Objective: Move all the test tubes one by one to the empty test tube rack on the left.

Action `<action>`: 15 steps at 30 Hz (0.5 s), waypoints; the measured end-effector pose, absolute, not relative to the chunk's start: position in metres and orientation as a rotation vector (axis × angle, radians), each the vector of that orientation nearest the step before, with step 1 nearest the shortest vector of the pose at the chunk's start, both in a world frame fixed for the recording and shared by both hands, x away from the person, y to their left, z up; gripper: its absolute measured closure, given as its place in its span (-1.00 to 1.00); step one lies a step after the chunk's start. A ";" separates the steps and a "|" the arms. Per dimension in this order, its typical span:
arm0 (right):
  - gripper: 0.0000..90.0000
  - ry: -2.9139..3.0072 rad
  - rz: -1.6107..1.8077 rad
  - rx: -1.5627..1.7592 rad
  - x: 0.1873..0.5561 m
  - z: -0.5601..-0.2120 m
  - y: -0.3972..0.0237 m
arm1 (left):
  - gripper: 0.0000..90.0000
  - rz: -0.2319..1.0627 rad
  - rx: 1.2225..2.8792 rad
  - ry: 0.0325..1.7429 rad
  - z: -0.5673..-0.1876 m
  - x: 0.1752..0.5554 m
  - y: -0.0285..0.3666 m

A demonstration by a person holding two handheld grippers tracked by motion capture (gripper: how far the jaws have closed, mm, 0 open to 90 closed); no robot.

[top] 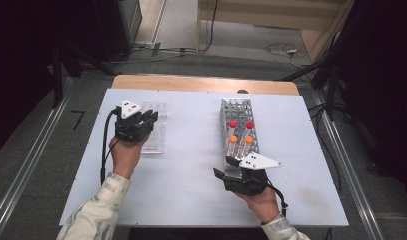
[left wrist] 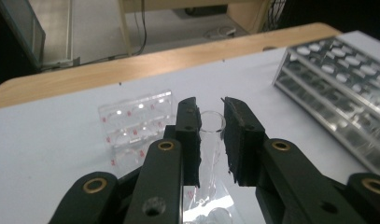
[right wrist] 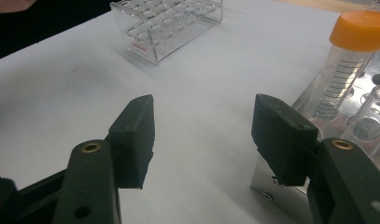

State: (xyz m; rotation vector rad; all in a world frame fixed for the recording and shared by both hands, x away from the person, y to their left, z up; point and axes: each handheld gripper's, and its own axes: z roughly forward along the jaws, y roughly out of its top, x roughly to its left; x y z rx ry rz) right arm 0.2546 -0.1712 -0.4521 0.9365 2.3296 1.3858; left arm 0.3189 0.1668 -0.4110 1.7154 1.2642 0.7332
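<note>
Claws first: your left claw [left wrist: 211, 135] is narrowed around an uncapped clear tube [left wrist: 211, 122], its jaws on either side of the tube's open rim, though you can't tell from the left gripper view whether the pads actually touch the glass. That tube stands in the clear plastic rack [top: 153, 127] at about 9 o'clock on the white table [top: 191, 165], with your left hand [top: 125, 155] just behind it. Your right claw [right wrist: 211, 140] is spread wide with nothing between the jaws, sitting at about 5 o'clock, right at the near end of the metal rack [top: 238, 127]. In that rack stand two red-capped tubes [top: 233, 124] and, nearer you, two orange-capped tubes [top: 233, 140]; one orange-capped tube rises just beyond your right claw's right jaw.
</note>
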 end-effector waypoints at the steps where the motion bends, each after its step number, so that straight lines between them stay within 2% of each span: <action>1: -0.15 2.331 1.384 0.935 0.255 -0.452 -0.171 | 0.71 0.734 1.726 1.268 -0.415 0.319 0.165; 11: -0.16 2.337 1.382 0.931 0.254 -0.452 -0.171 | 0.68 0.728 1.768 1.290 -0.435 0.319 0.161; 12: -0.16 2.337 1.380 0.932 0.254 -0.452 -0.171 | 0.61 0.712 1.766 1.285 -0.436 0.319 0.161; 14: -0.16 2.336 1.378 0.931 0.254 -0.452 -0.171 | 0.31 0.677 1.751 1.286 -0.435 0.320 0.163; 15: -0.16 2.335 1.379 0.932 0.254 -0.452 -0.171 | 0.25 0.664 1.738 1.287 -0.434 0.319 0.164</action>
